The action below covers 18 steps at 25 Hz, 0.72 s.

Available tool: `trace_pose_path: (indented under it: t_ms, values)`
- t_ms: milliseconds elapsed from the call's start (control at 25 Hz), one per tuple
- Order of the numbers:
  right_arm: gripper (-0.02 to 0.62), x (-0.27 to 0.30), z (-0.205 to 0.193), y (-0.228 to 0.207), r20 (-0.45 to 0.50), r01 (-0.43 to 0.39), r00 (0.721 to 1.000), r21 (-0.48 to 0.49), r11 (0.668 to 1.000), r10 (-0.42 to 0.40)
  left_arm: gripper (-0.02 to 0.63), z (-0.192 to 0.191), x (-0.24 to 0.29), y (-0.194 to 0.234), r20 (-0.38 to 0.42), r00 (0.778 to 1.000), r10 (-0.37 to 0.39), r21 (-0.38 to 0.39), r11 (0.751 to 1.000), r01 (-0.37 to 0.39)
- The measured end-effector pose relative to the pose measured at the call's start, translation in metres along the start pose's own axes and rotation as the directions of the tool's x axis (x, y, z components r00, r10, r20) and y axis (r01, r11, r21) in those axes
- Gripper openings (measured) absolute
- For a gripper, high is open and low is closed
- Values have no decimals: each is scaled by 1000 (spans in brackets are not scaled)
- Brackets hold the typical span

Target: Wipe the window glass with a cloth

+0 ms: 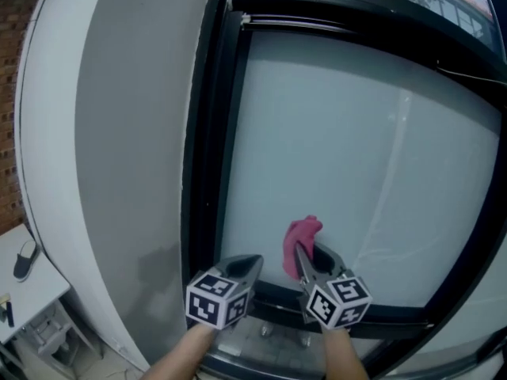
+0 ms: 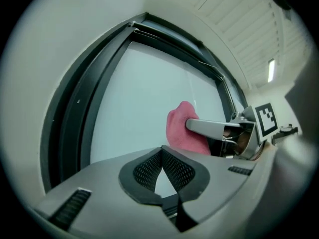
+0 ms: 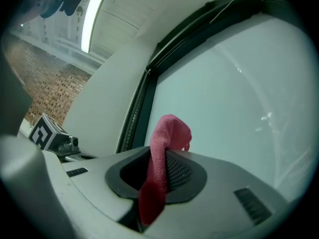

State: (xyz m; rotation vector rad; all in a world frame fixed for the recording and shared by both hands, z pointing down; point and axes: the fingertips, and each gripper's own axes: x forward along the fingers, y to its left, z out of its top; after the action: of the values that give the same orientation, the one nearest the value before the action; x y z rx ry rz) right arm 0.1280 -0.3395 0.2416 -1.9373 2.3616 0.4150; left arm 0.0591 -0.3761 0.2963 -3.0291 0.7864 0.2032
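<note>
The lower end of the cloth point(image 3: 167, 133) vanishes between the jaws, and whether it touches the window glass point(image 1: 348, 157) is unclear. The right hand-held gripper point(image 1: 310, 260) pinches it near the glass's lower edge. The left hand-held gripper point(image 2: 160, 152) is pressed together, empty.

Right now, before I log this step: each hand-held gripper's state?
Left hand-held gripper: closed, empty.
Right hand-held gripper: closed on the pink cloth.
</note>
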Motion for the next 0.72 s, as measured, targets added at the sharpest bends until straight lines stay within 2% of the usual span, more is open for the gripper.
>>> trace_pose_path:
  t_ms: [200, 440, 720]
  values:
    - [67, -41, 20, -33, 25, 82, 996, -47, 995, -81, 8, 17, 24, -41, 33, 995, -95, 26, 995, 94]
    - [67, -85, 17, -74, 1, 181, 983, -61, 982, -181, 8, 20, 53, -88, 32, 980, -196, 40, 980, 195]
    - [67, -108, 6, -92, -27, 219, 975, -54, 974, -221, 8, 13, 69, -115, 17, 972, -236, 41, 971, 235]
